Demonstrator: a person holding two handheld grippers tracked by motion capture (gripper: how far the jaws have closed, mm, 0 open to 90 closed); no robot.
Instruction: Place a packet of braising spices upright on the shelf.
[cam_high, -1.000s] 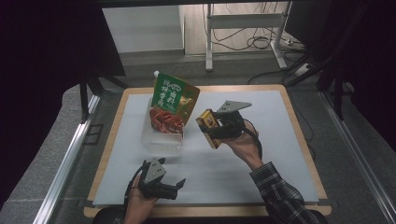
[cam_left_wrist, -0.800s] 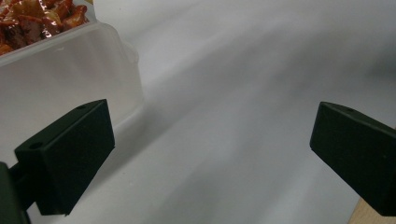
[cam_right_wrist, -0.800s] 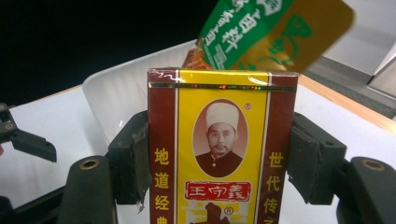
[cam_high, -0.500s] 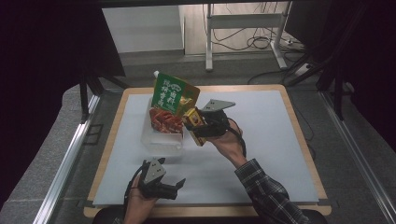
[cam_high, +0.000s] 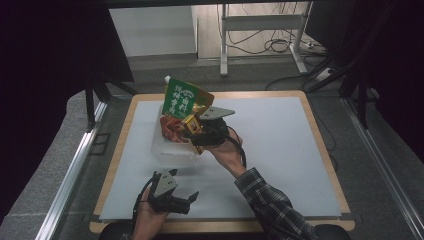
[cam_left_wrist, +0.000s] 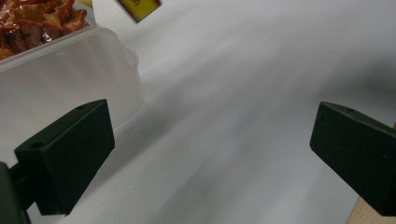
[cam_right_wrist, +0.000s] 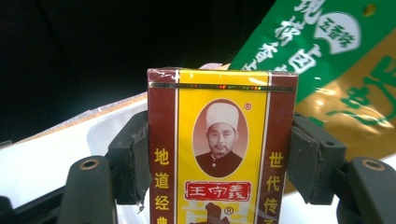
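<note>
Left gripper (cam_high: 192, 197): nearest the person, at 6 o'clock on the white mat (cam_high: 280, 150); jaws spread wide and empty, bare mat between them in the left gripper view. Hand rests low at the mat's near edge.

Clear tub (cam_high: 170, 150): just past the left gripper, toward 12 o'clock from it; translucent plastic container (cam_left_wrist: 56, 79) with red-sauced food (cam_high: 172, 129) inside.

Right gripper (cam_high: 195, 132): at the tub's 3 o'clock rim, jaws clamped on a yellow-and-maroon box (cam_right_wrist: 222, 149), one pad on each narrow side.

Box, axis: long axis runs along the jaws and out past the tips; printed face toward the gripper's camera. In the high view it hangs at the tub's right edge (cam_high: 192, 125), tilted toward 10 o'clock.

Green pouch (cam_high: 182, 97): beyond the box at 12 o'clock, standing tilted in the tub's far side; its green and gold face (cam_right_wrist: 336, 60) fills the upper right behind the box.

Key relation: tub opening lies at 9 to 10 o'clock from the held box, very close. Right hand is the nearer; left is well apart.

Judgement: box probably headed into the tub; pouch crowds the far end.
</note>
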